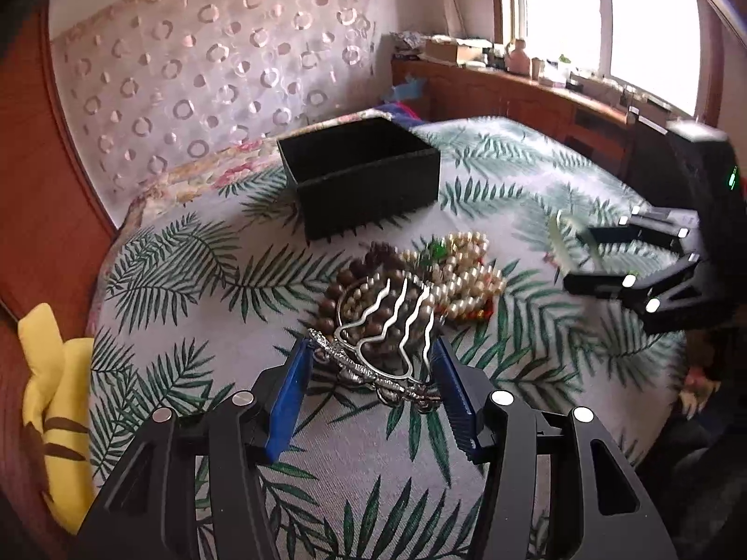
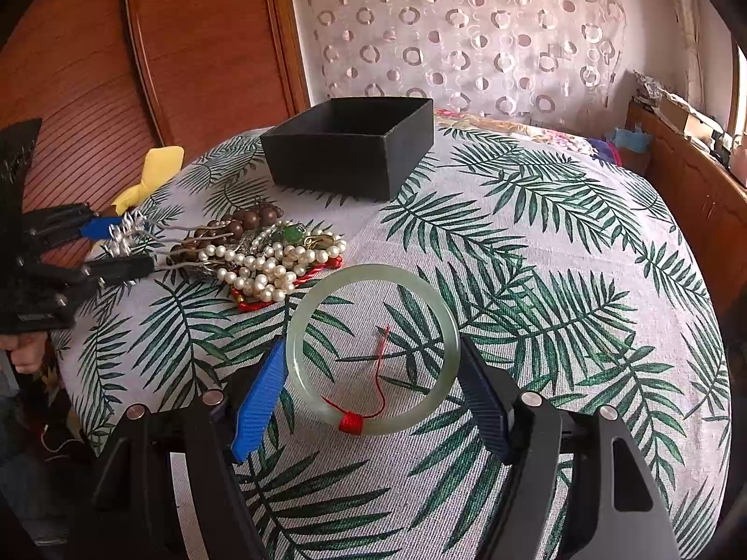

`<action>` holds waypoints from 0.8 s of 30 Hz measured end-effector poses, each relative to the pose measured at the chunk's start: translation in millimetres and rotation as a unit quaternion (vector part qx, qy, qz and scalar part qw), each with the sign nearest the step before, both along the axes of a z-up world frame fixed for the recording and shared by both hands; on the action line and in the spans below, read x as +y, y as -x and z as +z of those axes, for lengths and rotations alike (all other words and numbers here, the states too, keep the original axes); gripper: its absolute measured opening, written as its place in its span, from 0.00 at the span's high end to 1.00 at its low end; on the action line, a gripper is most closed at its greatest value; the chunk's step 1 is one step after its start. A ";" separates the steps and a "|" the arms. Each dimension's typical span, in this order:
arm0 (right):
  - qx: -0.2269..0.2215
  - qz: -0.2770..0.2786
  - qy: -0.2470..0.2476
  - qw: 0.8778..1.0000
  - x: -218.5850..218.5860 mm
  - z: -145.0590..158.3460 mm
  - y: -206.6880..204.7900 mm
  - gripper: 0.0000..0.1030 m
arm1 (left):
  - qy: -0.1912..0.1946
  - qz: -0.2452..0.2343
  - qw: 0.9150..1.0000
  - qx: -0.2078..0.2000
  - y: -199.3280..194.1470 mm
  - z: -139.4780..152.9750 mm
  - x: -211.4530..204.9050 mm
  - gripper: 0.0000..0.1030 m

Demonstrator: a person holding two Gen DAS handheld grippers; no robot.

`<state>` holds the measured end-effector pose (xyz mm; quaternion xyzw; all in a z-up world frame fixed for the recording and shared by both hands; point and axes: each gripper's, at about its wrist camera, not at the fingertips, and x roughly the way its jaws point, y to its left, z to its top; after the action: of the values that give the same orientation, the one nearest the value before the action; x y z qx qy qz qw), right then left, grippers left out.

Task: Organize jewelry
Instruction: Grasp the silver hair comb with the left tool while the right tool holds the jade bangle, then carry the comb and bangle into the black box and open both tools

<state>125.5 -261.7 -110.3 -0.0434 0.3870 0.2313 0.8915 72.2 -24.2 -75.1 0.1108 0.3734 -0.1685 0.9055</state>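
My right gripper [image 2: 373, 373] clamps one pale bangle [image 2: 373, 350], hard, slick and brittle, across its rim. My left gripper [image 1: 371, 364] pinches one stiff, light hair comb [image 1: 387, 326] by its jewelled top. One bead pile [image 2: 261, 256] lies at ten o'clock; one black box [image 2: 350, 149] waits at twelve.

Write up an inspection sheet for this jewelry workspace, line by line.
Surface: leaf-print cloth over a bed-like top.
Job's things: open black box at the far side; pile of pearl strands and brown beads; silver hair comb; jade bangle with red thread.
Clutter: yellow plush at the edge.
Grippers: left gripper closed on the silver hair comb; right gripper spans the jade bangle, its fingers at the rim.
Cables: nothing seen.
Surroundings: patterned curtain, wooden panel, window with cluttered sill.
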 end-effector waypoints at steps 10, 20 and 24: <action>0.000 0.000 -0.001 1.000 -0.2 0.1 0.0 0.28 | 0.027 0.009 1.000 0.002 -12.7 11.0 4.8 0.86; 0.000 -0.001 0.004 1.000 0.7 0.1 0.4 0.28 | 0.069 0.018 0.997 -0.039 -10.0 33.3 8.7 0.90; -0.003 -0.004 0.005 1.000 1.7 2.2 -0.2 0.28 | 0.076 0.024 0.995 -0.056 -11.7 44.4 8.0 0.90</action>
<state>125.7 -260.0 -108.2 -0.0474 0.3858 0.2257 0.8933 83.9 -16.1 -30.7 0.0416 0.3111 -0.1678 0.9345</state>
